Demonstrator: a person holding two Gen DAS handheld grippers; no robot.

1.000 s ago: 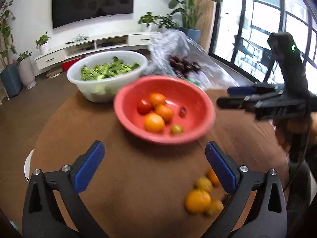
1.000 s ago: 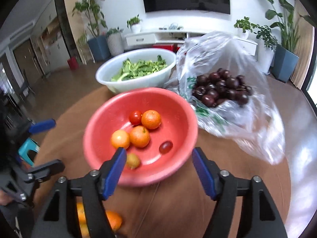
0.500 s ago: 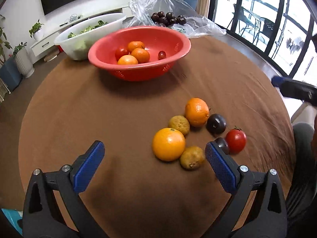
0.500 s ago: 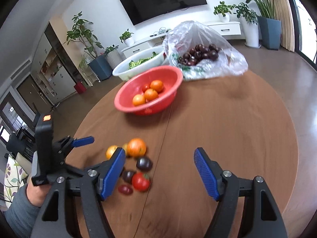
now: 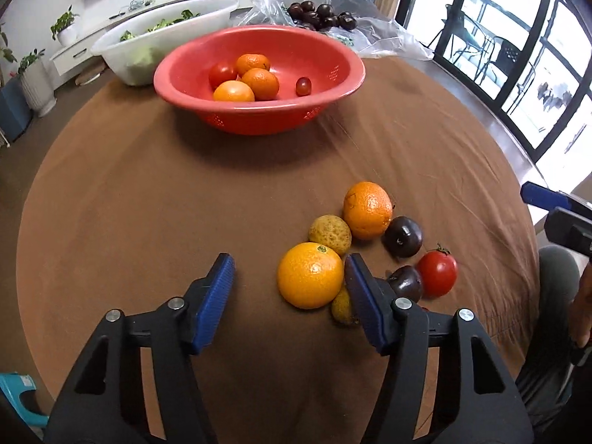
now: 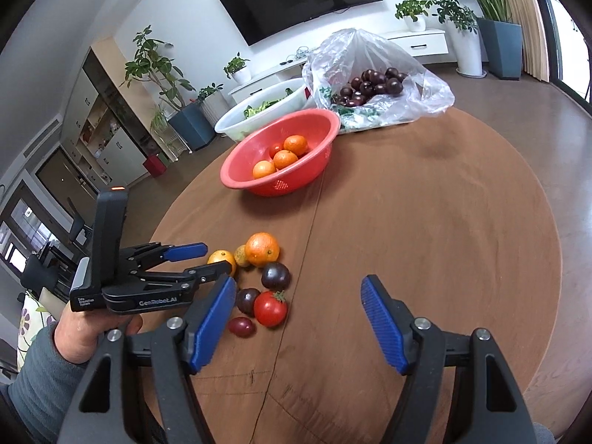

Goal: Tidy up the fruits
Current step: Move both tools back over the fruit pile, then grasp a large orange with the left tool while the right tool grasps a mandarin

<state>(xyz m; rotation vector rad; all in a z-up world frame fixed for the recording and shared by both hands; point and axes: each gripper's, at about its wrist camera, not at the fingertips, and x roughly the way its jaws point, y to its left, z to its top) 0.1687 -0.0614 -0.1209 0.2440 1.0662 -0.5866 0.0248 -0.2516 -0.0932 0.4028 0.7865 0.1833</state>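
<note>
- Five fruits are counted in the red plastic colander bowl [image 5: 259, 81] at twelve o'clock: three oranges, one tomato, one grape.
- The left gripper [image 5: 288, 288], jaws just narrowed to half-open, grips nothing; the large loose orange [image 5: 310, 275] sits inside its right finger.
- The right gripper [image 6: 298, 318] is held wide open and empty.

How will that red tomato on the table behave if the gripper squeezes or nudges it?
The red tomato is round and glossy, so it would probably roll if nudged, likely into the dark plums touching it. Its smooth skin may slip between flat pads. It looks soft-skinned, so a hard squeeze could bruise or split it.
</note>
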